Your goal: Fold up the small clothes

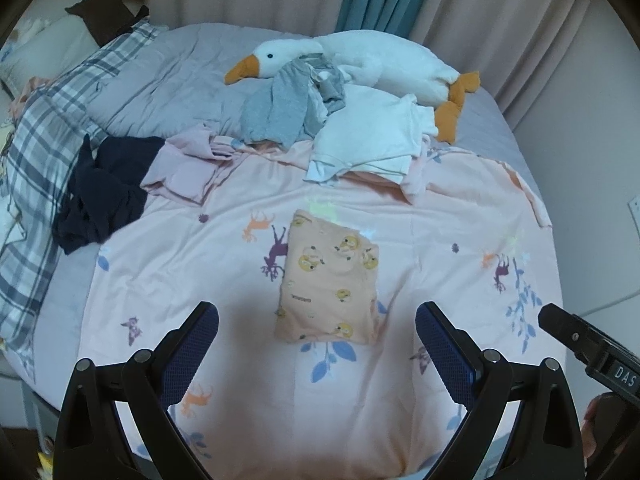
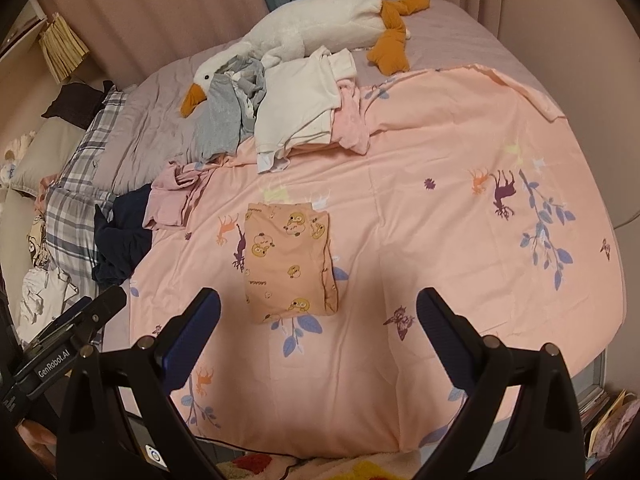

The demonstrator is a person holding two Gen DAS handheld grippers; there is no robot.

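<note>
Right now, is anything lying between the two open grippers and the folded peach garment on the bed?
Nothing visible does. The folded peach garment lies alone on the pink printed sheet, just beyond the left gripper and the right gripper, both open. The unfolded clothes pile sits farther back.

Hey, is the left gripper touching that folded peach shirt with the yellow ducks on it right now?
Apart. In the left wrist view the left gripper is open, its fingertips flanking the folded peach shirt with pink sheet visible between each and it.
</note>
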